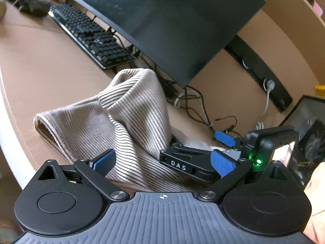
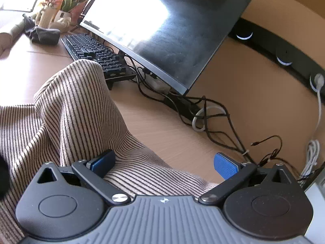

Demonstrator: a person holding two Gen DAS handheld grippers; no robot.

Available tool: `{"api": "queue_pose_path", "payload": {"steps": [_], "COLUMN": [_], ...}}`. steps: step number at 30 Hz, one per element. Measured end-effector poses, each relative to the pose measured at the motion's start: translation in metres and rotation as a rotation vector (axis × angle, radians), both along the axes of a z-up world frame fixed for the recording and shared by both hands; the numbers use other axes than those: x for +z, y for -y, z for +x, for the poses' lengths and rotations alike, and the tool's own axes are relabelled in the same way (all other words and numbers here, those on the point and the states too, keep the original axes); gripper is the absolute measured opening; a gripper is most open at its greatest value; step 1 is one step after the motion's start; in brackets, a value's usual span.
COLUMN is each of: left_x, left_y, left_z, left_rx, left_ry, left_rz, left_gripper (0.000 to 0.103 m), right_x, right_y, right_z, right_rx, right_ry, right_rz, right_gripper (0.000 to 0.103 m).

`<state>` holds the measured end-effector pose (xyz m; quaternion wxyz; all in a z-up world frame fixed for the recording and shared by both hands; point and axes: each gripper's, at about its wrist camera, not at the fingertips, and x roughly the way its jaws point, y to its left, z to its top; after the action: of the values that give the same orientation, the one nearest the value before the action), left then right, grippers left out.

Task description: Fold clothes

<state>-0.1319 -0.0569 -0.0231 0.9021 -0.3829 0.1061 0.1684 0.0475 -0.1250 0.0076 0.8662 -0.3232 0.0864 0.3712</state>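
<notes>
A beige garment with thin dark stripes (image 1: 130, 118) lies bunched on the wooden desk (image 1: 40, 71), one fold standing up in a peak. My left gripper (image 1: 162, 161) is open just above its near edge, with cloth lying between the blue pads (image 1: 103, 160). To its right, the right tool's black housing (image 1: 268, 142) shows a green light. In the right wrist view the same garment (image 2: 71, 111) spreads to the left and runs under my right gripper (image 2: 164, 164), which is open. The right blue pad (image 2: 225, 165) hovers over the bare desk (image 2: 162, 122).
A tilted dark monitor (image 1: 172, 20) and a black keyboard (image 1: 91, 34) stand behind the garment. Tangled cables (image 2: 207, 113) lie beside it, with a black power strip (image 1: 262, 71) along the wall. A dark pouch (image 2: 44, 35) and potted plants (image 2: 67, 0) sit far left. A hand (image 1: 315, 193) is at the right edge.
</notes>
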Motion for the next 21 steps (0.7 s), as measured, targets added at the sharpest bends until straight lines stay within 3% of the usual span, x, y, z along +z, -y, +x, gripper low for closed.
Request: {"api": "queue_pose_path", "payload": {"steps": [3, 7, 13, 21], "left_x": [-0.008, -0.014, -0.004, 0.048], "left_y": [0.002, 0.000, 0.001, -0.017], "left_z": [-0.007, -0.010, -0.009, -0.001], "left_rx": [0.028, 0.043, 0.019, 0.015], "left_ry": [0.044, 0.080, 0.057, -0.032], "left_rz": [0.029, 0.008, 0.030, 0.108], "left_gripper": [0.103, 0.103, 0.103, 0.103], "right_x": [-0.002, -0.004, -0.001, 0.002], "right_y": [-0.003, -0.004, -0.004, -0.014], "right_z": [-0.010, -0.018, -0.018, -0.002], "right_rx": [-0.010, -0.018, -0.022, -0.109], "right_ry": [0.063, 0.115, 0.110, -0.010], "right_rz": [-0.011, -0.019, -0.018, 0.000], "right_gripper": [0.103, 0.103, 0.103, 0.103]}}
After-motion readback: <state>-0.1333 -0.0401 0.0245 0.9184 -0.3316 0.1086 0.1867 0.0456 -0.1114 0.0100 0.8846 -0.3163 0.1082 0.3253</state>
